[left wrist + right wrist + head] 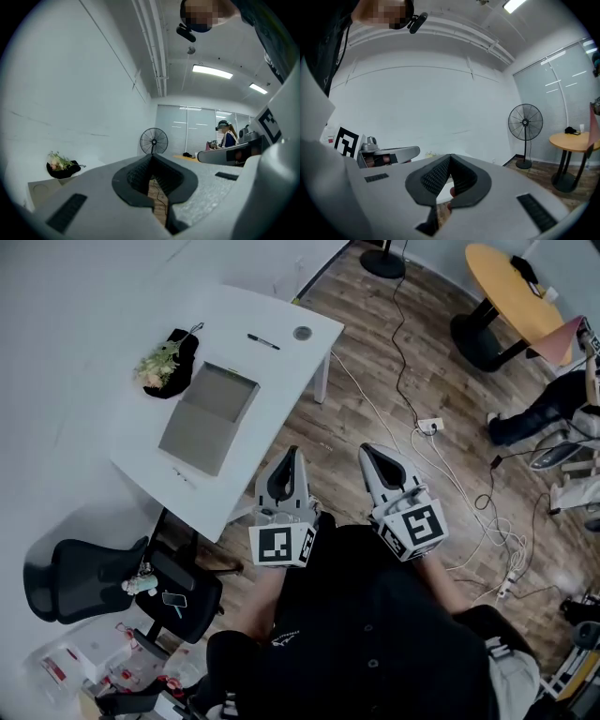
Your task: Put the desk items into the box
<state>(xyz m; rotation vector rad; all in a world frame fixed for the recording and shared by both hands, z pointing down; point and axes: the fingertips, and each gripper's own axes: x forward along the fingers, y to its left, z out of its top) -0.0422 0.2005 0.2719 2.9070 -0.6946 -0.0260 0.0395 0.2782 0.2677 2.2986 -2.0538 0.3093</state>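
Box (208, 416) sits open on the desk (281, 367), seemingly empty; pen (262, 341) and flowers (161, 360) lie outside it; I hold left gripper (289, 460) and right gripper (373, 454) closed, empty, short of the box.

White desk (272, 315) upper left, grey box (208, 418), black pen (263, 341), brown wood-grain floor (375, 381), black chair (66, 582) lower left, orange table (506, 277) upper right

Head view sits high over the person, staring steeply down at the white surface (272, 343) and the floor (375, 381), well away. Left gripper view rides close behind the left tongs (151, 157), tipped up at the wall (70, 93). Right gripper view does likewise over the right tongs (449, 157). Both gripper views catch the fan (153, 140); head and left share the flowers (161, 360).
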